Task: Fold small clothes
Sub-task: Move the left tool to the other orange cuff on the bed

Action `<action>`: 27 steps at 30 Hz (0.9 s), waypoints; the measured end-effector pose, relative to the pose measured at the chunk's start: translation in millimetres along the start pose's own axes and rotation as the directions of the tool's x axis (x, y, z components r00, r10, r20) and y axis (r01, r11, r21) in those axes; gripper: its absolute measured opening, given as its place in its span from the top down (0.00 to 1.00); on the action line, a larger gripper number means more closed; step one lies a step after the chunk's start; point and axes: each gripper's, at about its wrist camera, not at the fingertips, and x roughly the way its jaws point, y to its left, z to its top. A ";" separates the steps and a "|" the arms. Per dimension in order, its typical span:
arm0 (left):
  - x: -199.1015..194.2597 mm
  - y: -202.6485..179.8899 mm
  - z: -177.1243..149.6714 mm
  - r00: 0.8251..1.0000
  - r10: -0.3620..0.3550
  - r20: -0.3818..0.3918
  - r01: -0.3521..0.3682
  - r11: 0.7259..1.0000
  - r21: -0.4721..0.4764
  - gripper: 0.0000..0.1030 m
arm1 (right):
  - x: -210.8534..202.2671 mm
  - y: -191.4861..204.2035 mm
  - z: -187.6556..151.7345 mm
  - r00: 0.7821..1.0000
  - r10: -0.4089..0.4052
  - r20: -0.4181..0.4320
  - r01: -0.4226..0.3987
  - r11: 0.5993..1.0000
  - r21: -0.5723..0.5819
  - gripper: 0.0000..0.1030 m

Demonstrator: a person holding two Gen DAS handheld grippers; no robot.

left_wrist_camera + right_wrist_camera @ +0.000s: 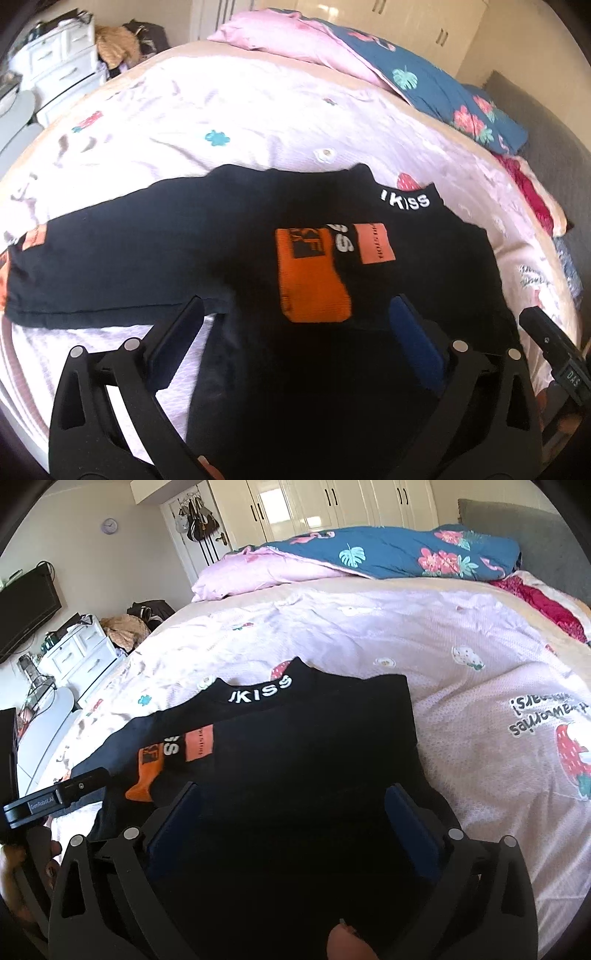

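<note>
A small black sweater (147, 251) lies flat on the bed, its collar (404, 201) lettered "KISS" and an orange patch (310, 280) on its front. One sleeve stretches out to the left in the left wrist view. My left gripper (295, 310) hovers open over the sweater's lower part, with nothing pressed between its pads. In the right wrist view the same sweater (314, 738) fills the middle, and my right gripper (295, 794) is open above its near edge. Each view catches a finger of the other gripper: the right gripper's finger (546, 339) and the left gripper's finger (62, 797).
The bed has a pink strawberry-print sheet (258, 122). A blue floral quilt (406, 550) and a red cloth (546, 605) lie at the head end by a grey headboard (546, 535). White drawers (81, 646), a TV (26, 605) and wardrobes (332, 502) stand beyond.
</note>
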 end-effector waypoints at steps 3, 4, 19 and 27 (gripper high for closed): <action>-8.4 13.8 -1.4 1.000 0.007 0.013 -0.006 1.000 -0.027 0.09 | -5.2 15.0 2.2 1.000 -0.004 0.011 0.005 1.000 -0.029 0.04; -11.2 19.1 -2.2 1.000 0.009 0.016 -0.009 0.999 -0.036 0.09 | -7.3 21.8 3.4 1.000 -0.003 0.016 0.004 0.999 -0.041 0.04; -48.2 102.3 -15.1 0.994 0.076 0.081 -0.057 0.975 -0.217 0.09 | -12.3 105.6 15.8 0.998 0.055 0.025 -0.050 0.985 -0.164 0.04; -61.4 144.4 -22.1 0.987 0.125 0.098 -0.090 0.950 -0.298 0.09 | -8.8 147.0 16.8 0.996 0.087 0.013 -0.081 0.967 -0.241 0.04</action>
